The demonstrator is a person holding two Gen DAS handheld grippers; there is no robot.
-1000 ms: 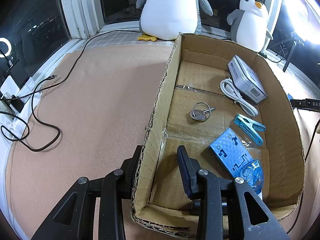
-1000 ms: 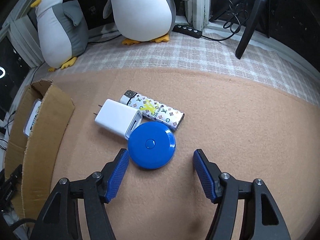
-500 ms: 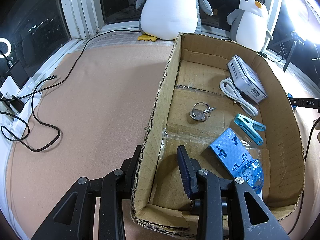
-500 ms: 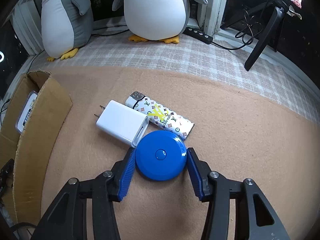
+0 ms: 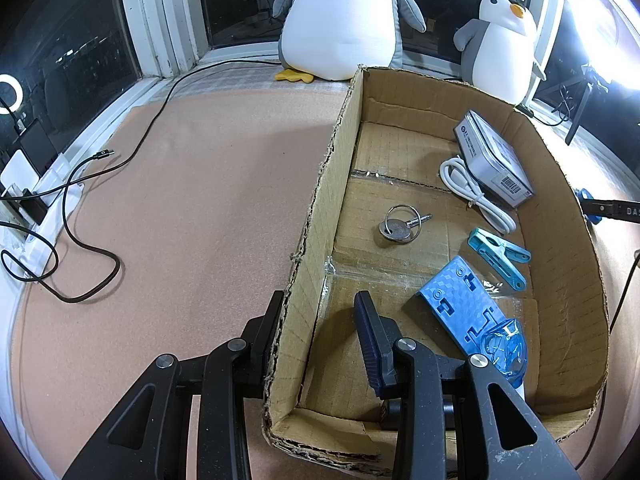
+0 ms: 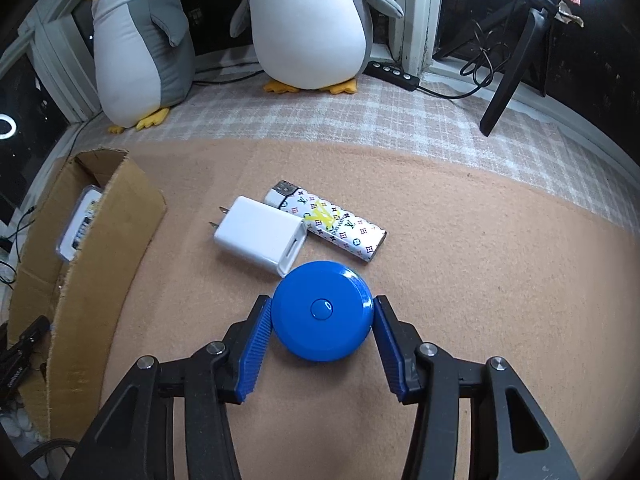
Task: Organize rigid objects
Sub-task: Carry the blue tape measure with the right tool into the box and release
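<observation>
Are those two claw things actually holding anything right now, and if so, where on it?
The right gripper clamps the round blue disc by its opposite side edges. The left gripper holds nothing; its fingers straddle the cardboard box wall.

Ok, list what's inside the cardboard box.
Inside the cardboard box: a white labelled case, white cable, key ring, teal clothespin, blue patterned plate and a clear blue piece. The left gripper hides the near corner.
</observation>
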